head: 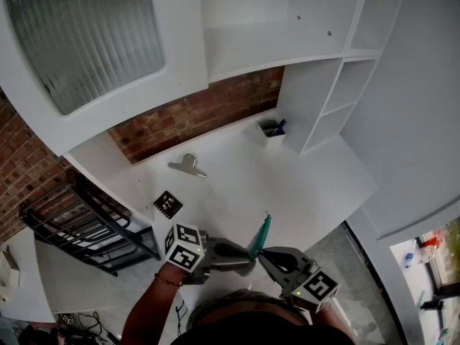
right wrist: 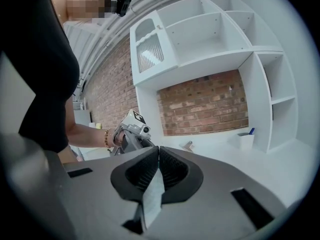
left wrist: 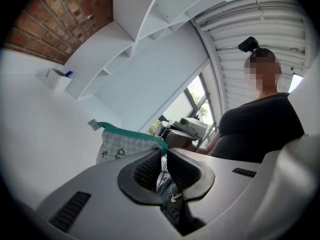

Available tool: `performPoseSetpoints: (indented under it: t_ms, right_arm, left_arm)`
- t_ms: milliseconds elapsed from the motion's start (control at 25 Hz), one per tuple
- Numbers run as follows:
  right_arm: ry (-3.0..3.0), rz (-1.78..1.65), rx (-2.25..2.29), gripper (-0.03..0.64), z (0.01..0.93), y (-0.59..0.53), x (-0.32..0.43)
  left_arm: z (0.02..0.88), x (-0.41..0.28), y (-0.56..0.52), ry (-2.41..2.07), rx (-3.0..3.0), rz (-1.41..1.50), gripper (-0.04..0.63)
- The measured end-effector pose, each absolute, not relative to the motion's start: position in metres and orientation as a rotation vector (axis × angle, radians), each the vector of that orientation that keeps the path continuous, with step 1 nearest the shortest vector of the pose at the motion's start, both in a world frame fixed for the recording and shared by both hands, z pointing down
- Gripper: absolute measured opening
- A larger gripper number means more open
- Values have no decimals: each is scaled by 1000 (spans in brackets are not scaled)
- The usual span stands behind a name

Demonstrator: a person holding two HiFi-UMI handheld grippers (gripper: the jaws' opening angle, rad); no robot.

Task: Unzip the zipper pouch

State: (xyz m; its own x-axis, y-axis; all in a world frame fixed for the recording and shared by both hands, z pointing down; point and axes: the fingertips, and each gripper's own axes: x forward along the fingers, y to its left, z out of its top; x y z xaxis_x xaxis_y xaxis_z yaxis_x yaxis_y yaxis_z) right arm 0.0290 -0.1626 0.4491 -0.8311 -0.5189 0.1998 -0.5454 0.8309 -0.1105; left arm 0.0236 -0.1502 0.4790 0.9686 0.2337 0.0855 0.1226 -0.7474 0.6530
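Observation:
The zipper pouch [head: 259,238], white checked cloth with a teal zipper, hangs in the air between my two grippers near the table's front edge. My left gripper [head: 246,262] comes in from the left and is shut on one end of the pouch [left wrist: 122,145], with the teal zipper running away from its jaws [left wrist: 165,154]. My right gripper [head: 263,254] comes in from the right, shut [right wrist: 158,151] on a fold of the pouch's white cloth [right wrist: 153,196]. The zipper pull is hidden. In the right gripper view the left gripper [right wrist: 131,133] shows just behind the jaws.
On the white table [head: 309,185] lie a metal clip [head: 188,166] and a black marker card [head: 167,204]. A white cup with blue pens [head: 272,131] stands by the shelf unit [head: 327,92]. A black wire rack [head: 93,221] sits at the left, below the brick wall.

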Motion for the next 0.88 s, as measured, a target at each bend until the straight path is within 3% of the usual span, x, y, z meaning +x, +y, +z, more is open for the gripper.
performPoseSetpoints:
  t_ms: [160, 880]
  right_arm:
    - [-2831, 298, 960, 5, 452, -173, 39]
    - [-2805, 230, 1029, 5, 450, -180, 47]
  left_arm:
    - [481, 24, -146, 275, 2449, 259, 5]
    - [475, 21, -135, 324, 2461, 243, 3]
